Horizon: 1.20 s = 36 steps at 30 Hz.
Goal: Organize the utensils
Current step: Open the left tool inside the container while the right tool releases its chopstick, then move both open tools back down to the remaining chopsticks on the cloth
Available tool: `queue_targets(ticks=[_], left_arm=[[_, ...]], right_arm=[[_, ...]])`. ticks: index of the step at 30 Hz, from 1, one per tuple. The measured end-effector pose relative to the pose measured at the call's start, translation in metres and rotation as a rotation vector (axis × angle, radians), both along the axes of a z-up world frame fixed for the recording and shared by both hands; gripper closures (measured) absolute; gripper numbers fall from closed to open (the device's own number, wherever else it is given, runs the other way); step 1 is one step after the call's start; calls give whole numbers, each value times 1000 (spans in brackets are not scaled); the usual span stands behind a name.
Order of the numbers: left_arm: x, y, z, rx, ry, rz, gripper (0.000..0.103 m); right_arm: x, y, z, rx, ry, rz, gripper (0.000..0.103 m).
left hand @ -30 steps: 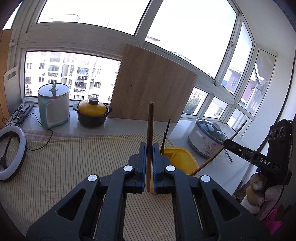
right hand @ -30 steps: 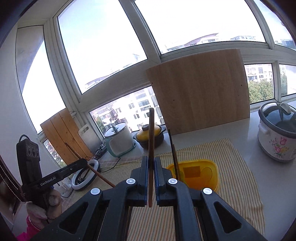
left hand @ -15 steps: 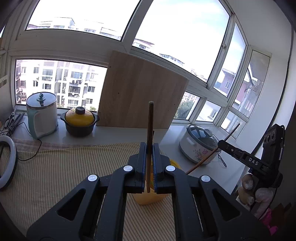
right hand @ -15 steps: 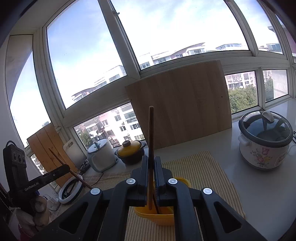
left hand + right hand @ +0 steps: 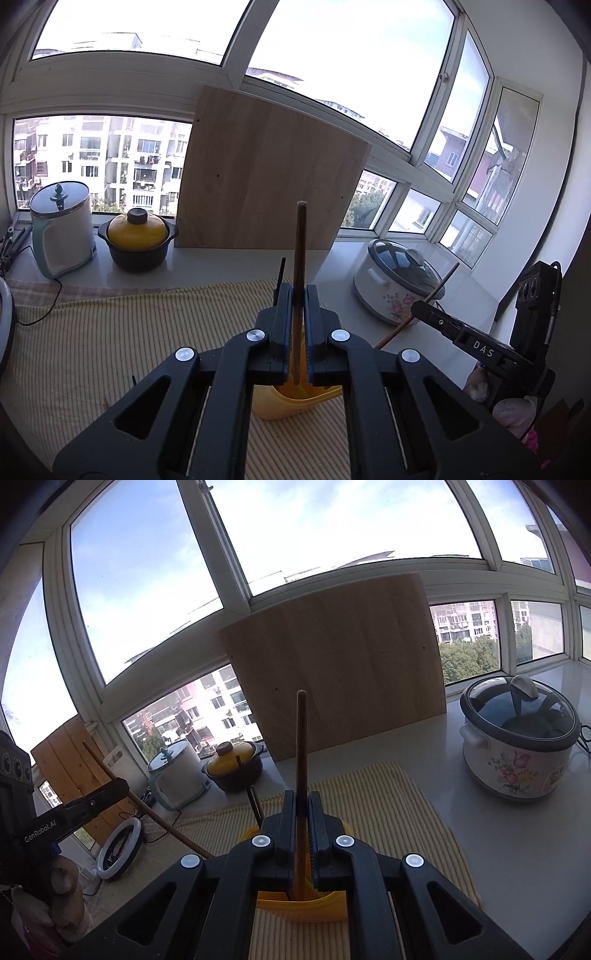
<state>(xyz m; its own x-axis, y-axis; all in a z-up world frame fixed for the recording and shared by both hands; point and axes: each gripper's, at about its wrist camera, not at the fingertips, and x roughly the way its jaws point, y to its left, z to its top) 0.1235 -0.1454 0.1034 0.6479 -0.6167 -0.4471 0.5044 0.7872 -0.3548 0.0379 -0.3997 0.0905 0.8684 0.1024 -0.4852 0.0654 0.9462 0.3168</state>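
Note:
My left gripper [image 5: 298, 291] is shut on a brown wooden chopstick [image 5: 300, 254] that stands upright between its pads. Its lower end hangs over the yellow container [image 5: 295, 404] on the striped cloth. My right gripper [image 5: 301, 797] is shut on a second brown chopstick [image 5: 301, 746], whose lower end dips into the same yellow container [image 5: 306, 904]. A thin dark stick [image 5: 253, 797] stands in the container behind the fingers. Each view shows the other gripper off to the side, holding its chopstick [image 5: 436, 295] [image 5: 147, 808] at a slant.
A flowered rice cooker [image 5: 517, 738] stands on the white counter to the right. A yellow-lidded clay pot [image 5: 136, 240] and a kettle [image 5: 62, 229] sit by the window at the left. A big wooden board [image 5: 266, 184] leans on the window. A ring light [image 5: 118, 845] lies far left.
Both grippers have closed in on the yellow container, which now sits right under their fingers. The chopsticks' lower ends have come to its opening. Both grips are unchanged.

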Motion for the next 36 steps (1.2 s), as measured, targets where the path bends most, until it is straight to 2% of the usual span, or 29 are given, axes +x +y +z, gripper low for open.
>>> queue_targets(ticks=[11, 20, 29, 31, 33, 35, 36], left_arm=[[16, -27, -31, 82, 38, -1, 99], [23, -40, -57, 130, 85, -20, 99], [20, -43, -65, 153, 105, -44, 99], [19, -42, -66, 158, 109, -50, 99], [17, -40, -66, 159, 111, -47, 95], [14, -37, -66, 154, 108, -41, 79], [13, -36, -66, 151, 107, -39, 78]], right_arm=[[10, -3, -15, 5, 41, -8, 99], [18, 5, -28, -34, 76, -4, 98], [22, 14, -38, -54, 105, 1, 95], [21, 15, -38, -65, 103, -6, 81], [18, 16, -37, -73, 97, -13, 75], [15, 17, -35, -82, 92, -19, 70], [14, 18, -35, -86, 91, -21, 67]])
